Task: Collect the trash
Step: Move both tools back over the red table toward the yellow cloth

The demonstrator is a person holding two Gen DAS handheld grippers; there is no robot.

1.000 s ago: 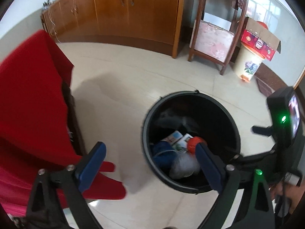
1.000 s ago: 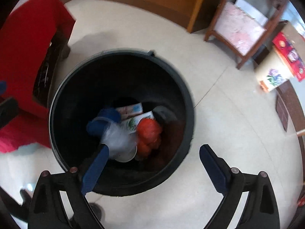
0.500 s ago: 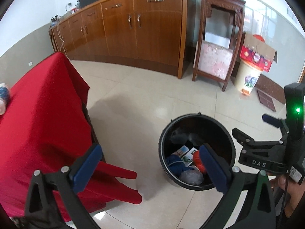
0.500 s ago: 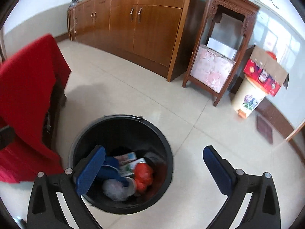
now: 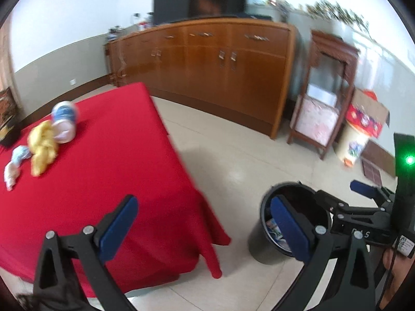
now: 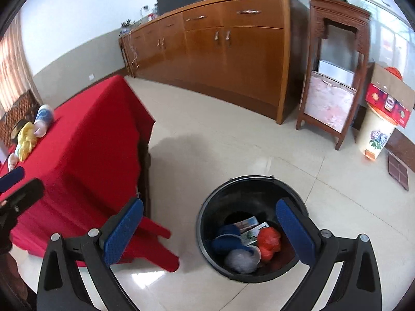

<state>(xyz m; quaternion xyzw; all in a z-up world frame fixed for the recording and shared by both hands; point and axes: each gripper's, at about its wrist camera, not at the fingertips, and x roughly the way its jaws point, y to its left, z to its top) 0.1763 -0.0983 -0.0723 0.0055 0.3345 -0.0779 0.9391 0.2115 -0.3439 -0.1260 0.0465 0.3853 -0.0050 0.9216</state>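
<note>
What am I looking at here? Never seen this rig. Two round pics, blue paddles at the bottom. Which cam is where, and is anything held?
No robot arm: a person holds a two-finger gripper in each hand, with a fisheye camera on each looking forward along the fingers. The blue paddles are the finger pads.

Left wrist view: the left gripper is open and holds nothing. Beyond it, a red tablecloth carries the remaining trash: a yellow crumpled piece, a blue and white cup on its side and a pale wrapper.

Right wrist view: the right gripper is open and holds nothing, above a black bin on the floor, which already holds an orange bag and other scraps.
</note>
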